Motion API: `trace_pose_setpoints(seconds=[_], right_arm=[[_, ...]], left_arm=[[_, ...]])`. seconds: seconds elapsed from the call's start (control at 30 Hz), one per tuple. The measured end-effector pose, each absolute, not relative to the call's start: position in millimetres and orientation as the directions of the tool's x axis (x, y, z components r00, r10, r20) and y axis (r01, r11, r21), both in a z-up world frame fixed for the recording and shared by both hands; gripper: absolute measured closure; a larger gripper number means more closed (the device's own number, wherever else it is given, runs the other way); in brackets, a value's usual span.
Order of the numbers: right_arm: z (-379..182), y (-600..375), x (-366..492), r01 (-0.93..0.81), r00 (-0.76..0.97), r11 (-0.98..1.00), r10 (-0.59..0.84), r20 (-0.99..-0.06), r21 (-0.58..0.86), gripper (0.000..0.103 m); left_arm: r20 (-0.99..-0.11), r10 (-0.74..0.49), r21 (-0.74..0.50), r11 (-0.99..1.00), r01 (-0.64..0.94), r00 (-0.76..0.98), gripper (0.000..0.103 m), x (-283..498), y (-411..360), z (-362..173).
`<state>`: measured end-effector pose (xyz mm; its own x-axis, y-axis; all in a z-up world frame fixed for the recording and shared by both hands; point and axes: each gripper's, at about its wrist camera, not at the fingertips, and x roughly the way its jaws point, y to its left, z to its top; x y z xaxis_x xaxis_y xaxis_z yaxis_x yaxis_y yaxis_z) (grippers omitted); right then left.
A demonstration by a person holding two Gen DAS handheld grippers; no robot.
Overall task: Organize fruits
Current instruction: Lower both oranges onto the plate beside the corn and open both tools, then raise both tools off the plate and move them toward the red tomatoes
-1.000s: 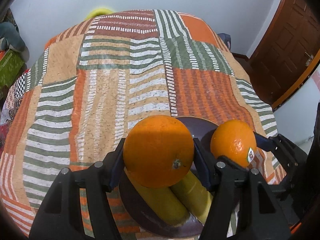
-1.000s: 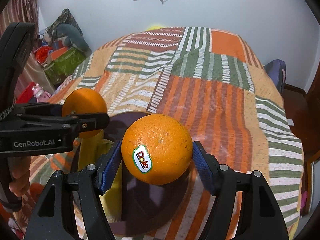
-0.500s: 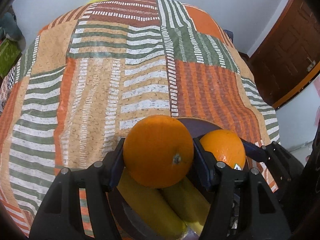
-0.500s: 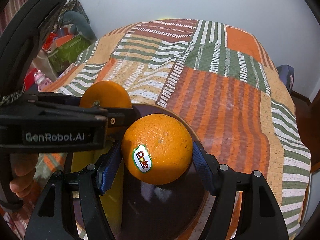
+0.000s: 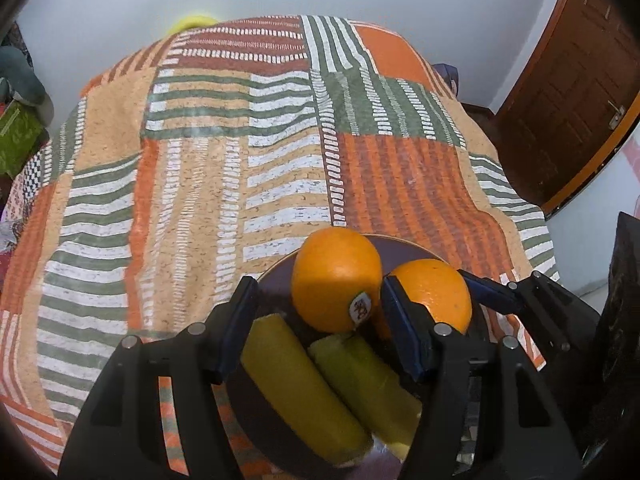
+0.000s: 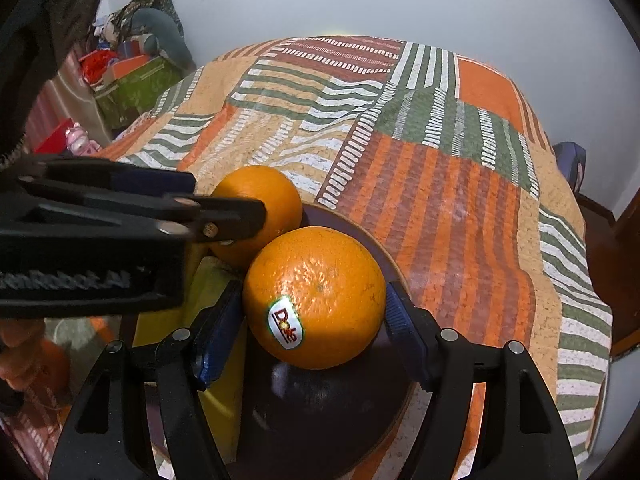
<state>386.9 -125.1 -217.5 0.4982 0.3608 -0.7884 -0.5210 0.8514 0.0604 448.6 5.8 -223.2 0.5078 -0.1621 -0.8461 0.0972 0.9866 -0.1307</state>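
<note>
A dark round plate (image 5: 276, 284) (image 6: 360, 240) lies on the patchwork table. Two yellow bananas (image 5: 296, 384) lie in it. My left gripper (image 5: 316, 328) is open; an orange (image 5: 336, 278) (image 6: 260, 204) sits in the plate between its spread fingers, clear of the left pad. My right gripper (image 6: 314, 332) is shut on a second orange (image 6: 314, 296) (image 5: 436, 294) with a Dole sticker, low over the plate and beside the first orange.
The patchwork cloth (image 5: 240, 160) covers the table out to its edges. A brown door (image 5: 576, 80) stands at the right. Boxes and clutter (image 6: 128, 76) sit on the floor at the left. A yellow object (image 5: 192, 22) shows past the far edge.
My left gripper has opened and let its orange down into the plate, then drawn back a little. My right gripper has lowered its orange toward the plate, still shut on it.
</note>
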Motion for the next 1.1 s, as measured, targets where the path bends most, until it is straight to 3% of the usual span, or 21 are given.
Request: trace_pose_setpoints(seconds=[0.13,0.57,0.77,1.1], right_arm=[[-204.0,-134.2,377.8,-0.517,0.518,0.851,0.392,-0.76,0.087,0.024],[-156.5,-178.3,319.9,-0.464,0.583,0.881,0.385,-0.716,0.095,0.024],[-136.6,-193.8,289.1,-0.455,0.614,0.889,0.359,-0.703,0.056,0.023],[-144.0,-201.2,241.9,-0.434,0.633,0.901,0.293,-0.716,-0.016,0.023]], left_arm=[[-0.835,-0.135,-0.095,0.99,0.102,0.533,0.04,432.8,8.5,-211.2],[-0.782,-0.093,-0.033,0.994,0.108,0.617,0.039,356.2,25.5,-152.6],[-0.764,-0.05,0.011,0.996,0.09,0.644,0.027,313.0,40.6,-136.0],[-0.785,-0.052,-0.032,0.999,0.043,0.617,0.021,250.1,77.6,-145.6]])
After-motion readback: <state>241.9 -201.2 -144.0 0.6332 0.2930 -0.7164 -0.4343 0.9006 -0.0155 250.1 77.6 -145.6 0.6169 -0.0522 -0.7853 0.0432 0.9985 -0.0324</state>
